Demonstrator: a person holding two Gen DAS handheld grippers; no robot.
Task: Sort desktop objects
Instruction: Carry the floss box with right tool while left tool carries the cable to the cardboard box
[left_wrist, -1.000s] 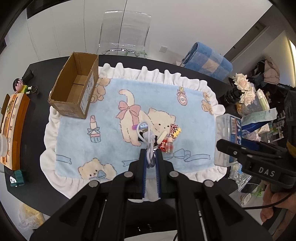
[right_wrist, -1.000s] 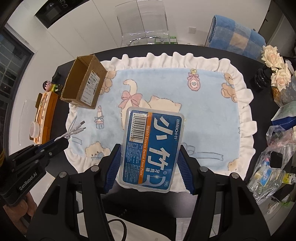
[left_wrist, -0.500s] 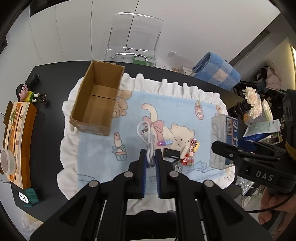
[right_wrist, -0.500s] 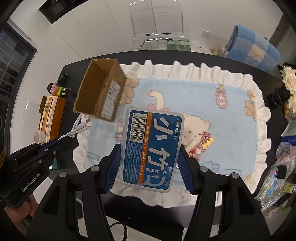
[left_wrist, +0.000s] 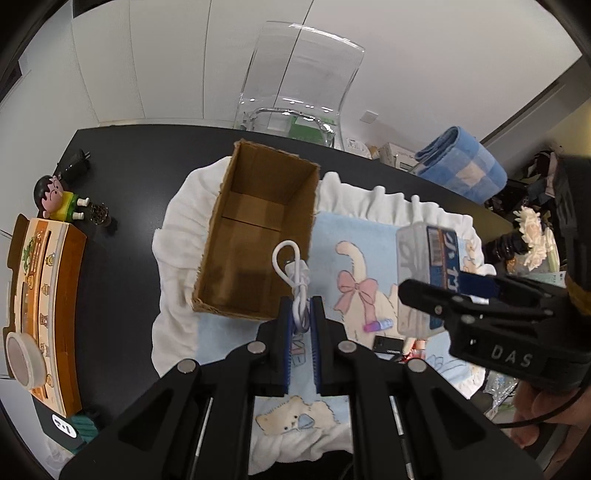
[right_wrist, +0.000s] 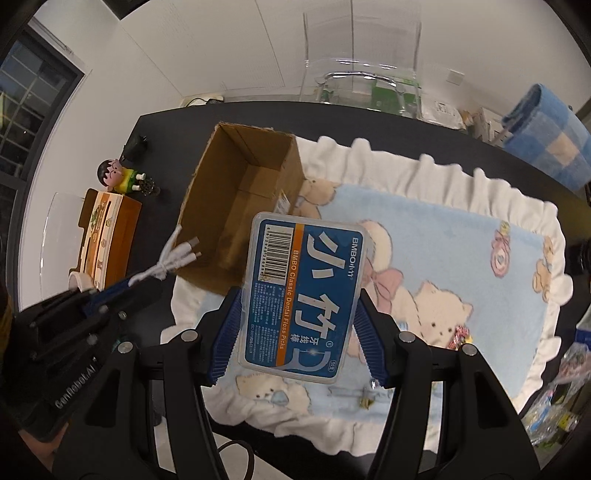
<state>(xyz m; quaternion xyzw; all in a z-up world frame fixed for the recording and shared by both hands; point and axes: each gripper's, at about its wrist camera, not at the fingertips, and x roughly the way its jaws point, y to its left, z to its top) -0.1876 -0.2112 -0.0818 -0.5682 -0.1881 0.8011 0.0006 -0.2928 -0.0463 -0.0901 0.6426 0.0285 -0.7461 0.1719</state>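
My left gripper is shut on a coiled white cable, whose loop hangs over the near right corner of the open cardboard box. In the right wrist view the cable's plugs stick out beside the box, and the left gripper shows at the lower left. My right gripper is shut on a blue and clear floss pick box, held above the mat to the right of the cardboard box; it also appears as the floss pick box in the left wrist view.
A blue cat-print mat with white frill covers the black table. Small items lie on the mat near the front right. A doll, a wooden organiser with tape sit left. Flowers and clutter stand right.
Both grippers have moved left and forward toward the cardboard box, carrying the cable and the floss pick box. The cable now hangs over the box's corner.
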